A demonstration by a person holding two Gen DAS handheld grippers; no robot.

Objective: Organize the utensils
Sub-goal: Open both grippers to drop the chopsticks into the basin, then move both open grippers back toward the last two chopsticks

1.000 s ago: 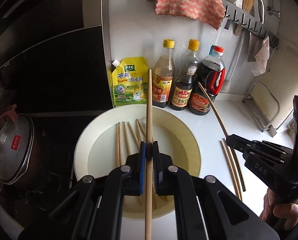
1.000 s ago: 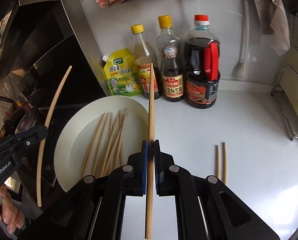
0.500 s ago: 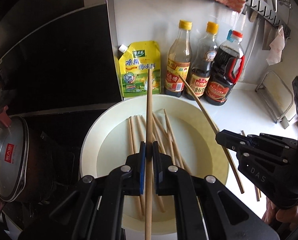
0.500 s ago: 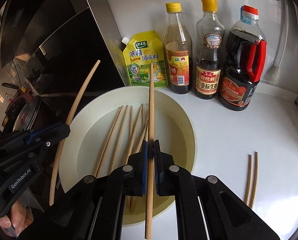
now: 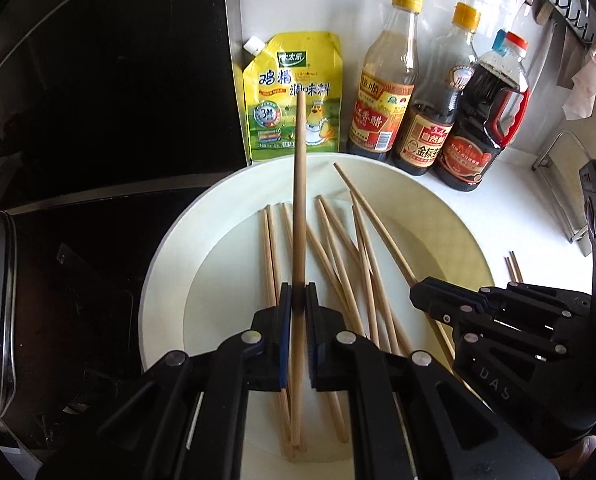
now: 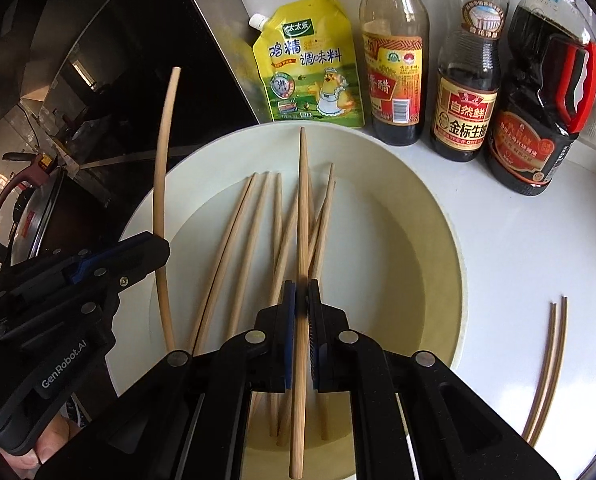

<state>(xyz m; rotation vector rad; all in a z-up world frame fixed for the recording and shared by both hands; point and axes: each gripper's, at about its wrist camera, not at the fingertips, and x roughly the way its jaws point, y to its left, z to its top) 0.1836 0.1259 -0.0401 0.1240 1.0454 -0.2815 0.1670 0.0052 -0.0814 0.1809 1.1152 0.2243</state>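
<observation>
Left wrist view puts our left tool (image 5: 298, 300) at the lower centre of the frame, its fingers pressed tight on one chopstick (image 5: 299, 200) that rises toward the yellow seasoning pouch (image 5: 294, 96). Below it sits the white bowl (image 5: 170, 248), with the loose chopsticks (image 5: 338, 256) fanned across its floor. At the right edge of that frame we see our right tool (image 5: 430, 294) over the bowl's right side, clamped on a second chopstick (image 5: 372, 216) whose tip points to the upper centre. In the right wrist view the same tool (image 6: 302, 292) grips that stick (image 6: 303, 208) above the bowl, while the left tool (image 6: 154, 252) shows at the left with its chopstick (image 6: 162, 184) bowed by the lens. Along the top stand three sauce bottles (image 6: 466, 92). On the white bench (image 6: 518, 240) at the lower right of the frame lies what looks like a pair of chopsticks (image 6: 550, 364), apart from the bowl, though the edge distortion makes this uncertain.
</observation>
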